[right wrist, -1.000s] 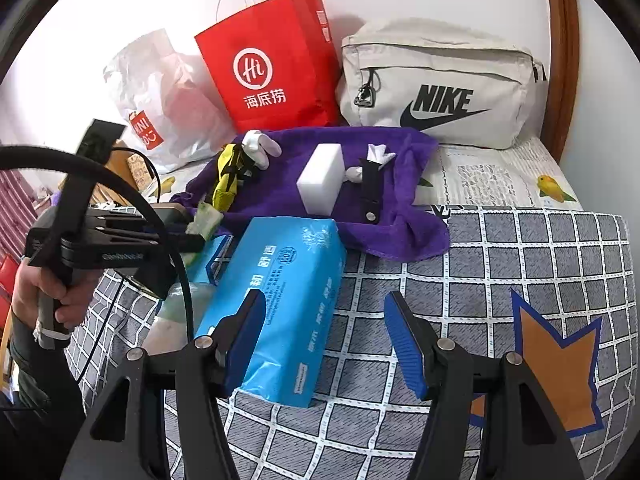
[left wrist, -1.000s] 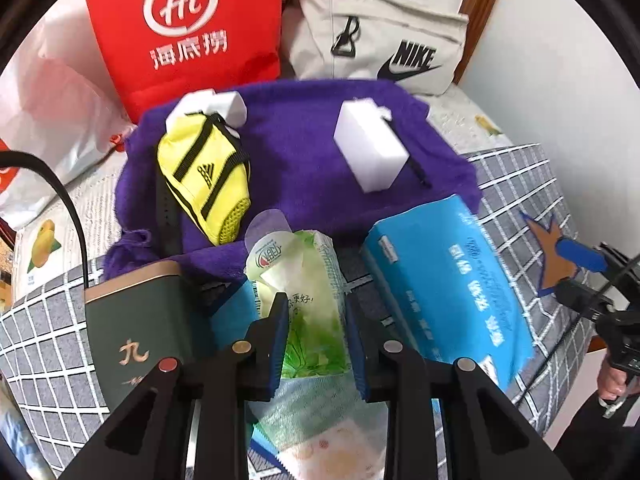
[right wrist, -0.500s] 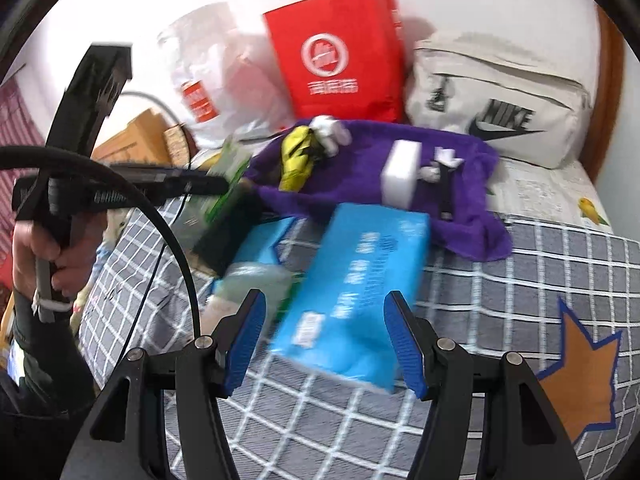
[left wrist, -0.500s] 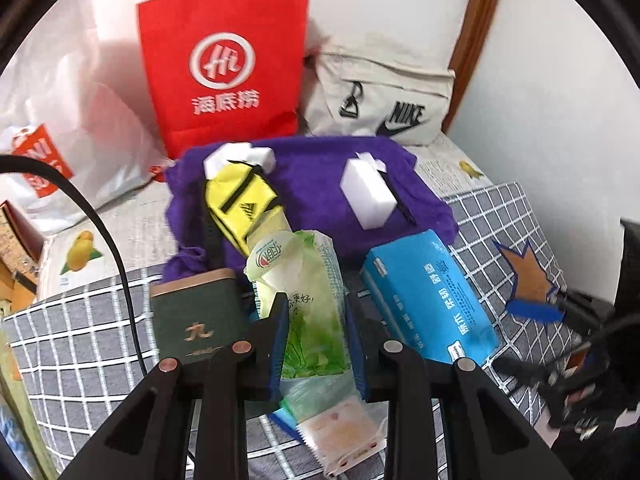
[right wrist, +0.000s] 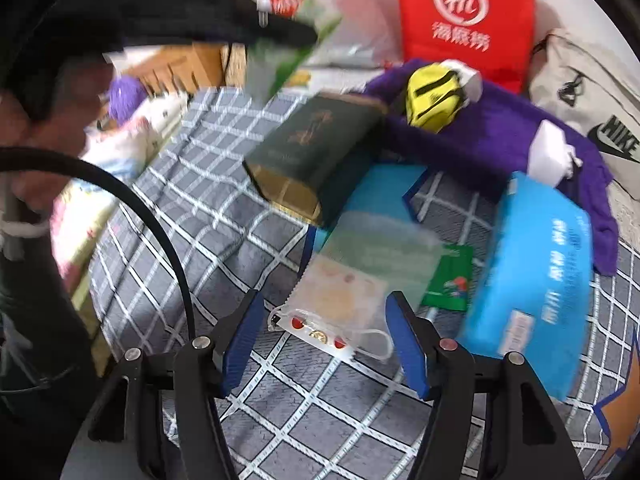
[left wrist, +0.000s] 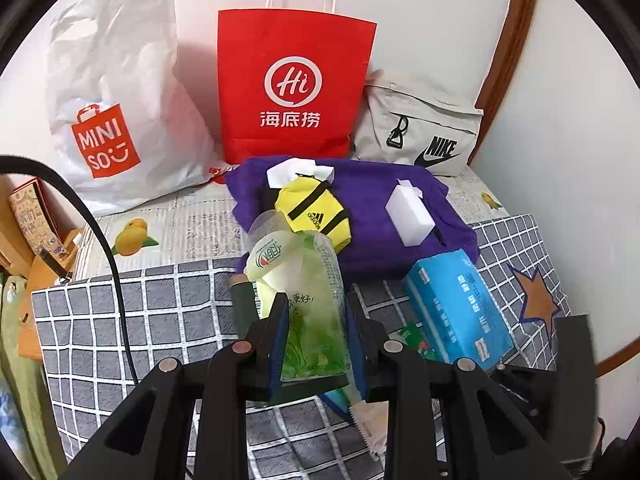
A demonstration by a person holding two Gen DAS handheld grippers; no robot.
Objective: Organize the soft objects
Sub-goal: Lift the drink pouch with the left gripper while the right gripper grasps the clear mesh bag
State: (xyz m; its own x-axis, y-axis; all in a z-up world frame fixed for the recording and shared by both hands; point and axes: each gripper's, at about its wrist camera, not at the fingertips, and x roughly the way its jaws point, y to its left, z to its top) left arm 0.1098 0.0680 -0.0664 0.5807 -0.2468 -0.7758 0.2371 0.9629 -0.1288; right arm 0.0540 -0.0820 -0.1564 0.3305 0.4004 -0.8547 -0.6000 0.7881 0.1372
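Two down-angled wrist views (shared bed (left wrist: 160,304))

White wall (left wrist: 440,20), checkered bedspread (left wrist: 160,312)

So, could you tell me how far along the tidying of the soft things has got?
Done: a yellow pouch and white sponge already lie on the purple towel. In hand: the left gripper is shut on a green wet-wipes pack, held clear of the bed. The right gripper, its jaws opening, hangs over a packaged mask. Left: the blue tissue pack on the checked blanket.
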